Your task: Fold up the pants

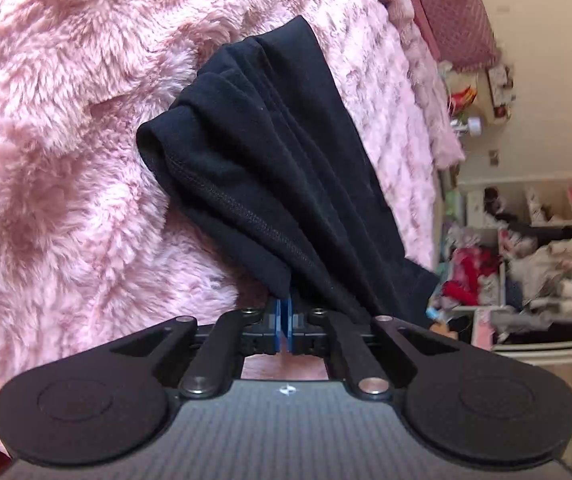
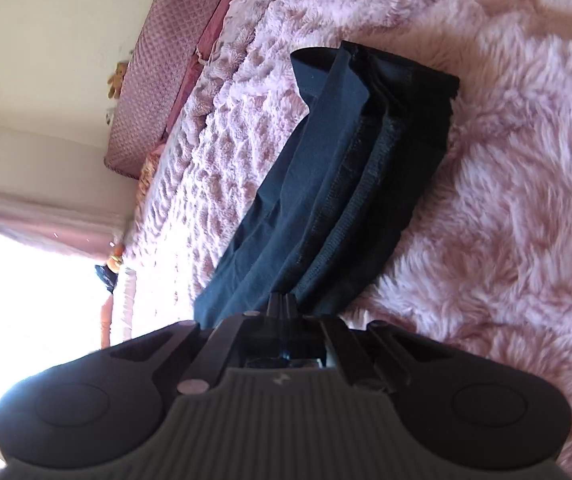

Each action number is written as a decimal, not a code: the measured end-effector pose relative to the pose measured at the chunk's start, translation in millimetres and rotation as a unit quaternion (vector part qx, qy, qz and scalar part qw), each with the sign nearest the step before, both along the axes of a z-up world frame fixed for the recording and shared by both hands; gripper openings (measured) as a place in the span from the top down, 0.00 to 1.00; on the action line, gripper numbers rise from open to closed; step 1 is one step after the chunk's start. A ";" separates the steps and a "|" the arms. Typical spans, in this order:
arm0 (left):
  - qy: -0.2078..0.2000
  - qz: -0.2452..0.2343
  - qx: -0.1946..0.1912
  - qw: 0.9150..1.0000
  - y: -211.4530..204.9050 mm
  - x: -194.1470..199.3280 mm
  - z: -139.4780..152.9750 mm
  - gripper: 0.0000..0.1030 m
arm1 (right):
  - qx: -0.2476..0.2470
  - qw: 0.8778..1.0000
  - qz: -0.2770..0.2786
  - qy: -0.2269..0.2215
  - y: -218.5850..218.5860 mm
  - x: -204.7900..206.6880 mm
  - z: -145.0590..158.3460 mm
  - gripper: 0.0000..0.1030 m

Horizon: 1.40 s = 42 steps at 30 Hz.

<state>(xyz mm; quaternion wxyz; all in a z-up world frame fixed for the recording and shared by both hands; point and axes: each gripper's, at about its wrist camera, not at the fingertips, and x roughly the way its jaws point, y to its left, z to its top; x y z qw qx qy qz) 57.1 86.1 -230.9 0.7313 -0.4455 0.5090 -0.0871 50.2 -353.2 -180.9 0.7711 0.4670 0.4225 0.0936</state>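
Left wrist view: the left gripper (image 1: 284, 312) is clamped on the near edge of the black pants (image 1: 270, 168), which lie bunched on the pink fluffy blanket (image 1: 66, 184).

Right wrist view: the right gripper (image 2: 282, 307) pinches the pants' (image 2: 341, 184) near edge on the same blanket (image 2: 517, 200), below the quilted headboard (image 2: 158, 80).

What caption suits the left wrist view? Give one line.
Left gripper, jaws shut on bunched black pants, above a fluffy pink blanket.
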 end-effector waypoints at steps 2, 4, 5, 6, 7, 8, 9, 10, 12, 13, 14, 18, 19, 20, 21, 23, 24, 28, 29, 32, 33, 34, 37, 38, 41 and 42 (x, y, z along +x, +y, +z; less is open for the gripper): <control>-0.010 -0.047 0.085 0.995 -10.7 -5.2 14.8 0.86 | -0.080 0.996 0.040 -0.012 7.1 -0.9 15.9 1.00; -0.039 -0.085 0.165 0.982 -23.3 -19.3 33.4 0.70 | -0.135 0.989 0.055 -0.026 8.8 -3.9 30.8 0.90; -0.056 -0.091 0.187 0.977 -28.1 -27.7 43.2 0.67 | -0.148 0.987 0.049 -0.033 4.8 -6.2 37.1 0.62; -0.073 -0.087 0.193 0.975 -30.8 -33.4 50.9 0.62 | -0.151 0.987 0.037 -0.039 -0.6 -8.5 41.3 0.26; -0.094 -0.078 0.190 0.974 -33.3 -37.8 58.0 0.57 | -0.156 0.987 0.014 -0.042 -10.5 -12.7 45.1 0.18; -0.117 -0.070 0.187 0.973 -38.2 -39.5 65.3 0.55 | -0.161 0.986 -0.007 -0.044 -19.3 -16.6 47.5 0.19; -0.144 -0.068 0.186 0.970 -46.3 -38.1 71.9 0.55 | -0.156 0.987 -0.019 -0.042 -27.0 -19.2 47.4 0.19; -0.167 -0.073 0.191 0.965 -55.0 -34.5 76.1 0.55 | -0.143 0.988 -0.030 -0.042 -34.8 -21.6 45.1 0.19; -0.194 -0.092 0.225 0.950 -83.5 -16.7 81.7 0.55 | -0.105 0.992 -0.058 -0.038 -44.9 -19.6 34.4 0.19; -0.201 -0.099 0.240 0.944 -97.2 -7.2 81.9 0.55 | -0.087 0.993 -0.069 -0.031 -47.8 -17.7 26.9 0.19; -0.206 -0.106 0.251 0.940 -112.3 4.1 81.0 0.55 | -0.076 0.994 -0.075 -0.019 -48.0 -12.7 19.0 0.19; -0.197 -0.104 0.272 0.936 -149.9 36.6 71.3 0.55 | -0.069 0.993 -0.099 -0.011 -39.8 4.1 -3.3 0.26; -0.193 -0.102 0.290 0.932 -157.1 42.4 67.2 0.64 | -0.067 0.991 -0.113 -0.022 -39.4 4.4 -5.7 0.33; -0.190 -0.098 0.305 0.928 -164.5 47.8 64.2 0.71 | -0.070 0.989 -0.128 -0.031 -38.7 5.0 -7.0 0.41; -0.190 -0.098 0.318 0.924 -168.6 51.9 57.5 0.85 | -0.074 0.987 -0.139 -0.033 -38.1 7.2 -8.9 0.47; -0.181 -0.101 0.326 0.922 -175.6 58.4 48.9 0.90 | -0.070 0.986 -0.147 -0.031 -38.1 13.8 -15.8 0.53; -0.174 -0.103 0.326 0.924 -171.1 59.1 41.0 0.90 | -0.068 0.986 -0.151 -0.028 -38.1 15.2 -18.9 0.55; -0.174 -0.125 0.359 0.908 -180.4 62.9 30.2 0.96 | -0.076 0.982 -0.168 -0.024 -36.2 18.7 -27.4 0.74; -0.172 -0.129 0.366 0.906 -182.5 63.8 28.4 0.97 | -0.076 0.982 -0.173 -0.029 -35.1 17.7 -27.1 0.81; -0.160 -0.137 0.378 0.901 -186.8 67.4 21.0 0.99 | -0.081 0.979 -0.179 -0.049 -28.7 14.9 -19.1 0.85; -0.159 -0.141 0.383 0.899 -188.1 68.5 17.8 0.99 | -0.088 0.979 -0.177 -0.060 -25.1 15.1 -13.9 0.85; -0.160 -0.143 0.386 0.897 -188.5 69.2 15.1 0.99 | -0.090 0.978 -0.173 -0.072 -21.4 14.8 -8.7 0.85; -0.162 -0.137 0.383 0.899 -183.3 66.3 8.8 0.99 | -0.084 0.978 -0.160 -0.105 -10.7 18.1 7.7 0.85; -0.164 -0.136 0.380 0.900 -180.9 65.1 7.4 0.98 | -0.082 0.979 -0.149 -0.117 -5.2 20.9 14.6 0.85; -0.177 -0.140 0.370 0.901 -172.6 62.1 5.0 0.95 | -0.106 0.976 -0.108 -0.159 14.6 29.2 35.7 0.85; -0.179 -0.143 0.366 0.902 -170.8 62.9 4.5 0.95 | -0.113 0.974 -0.092 -0.173 22.6 31.9 42.9 0.85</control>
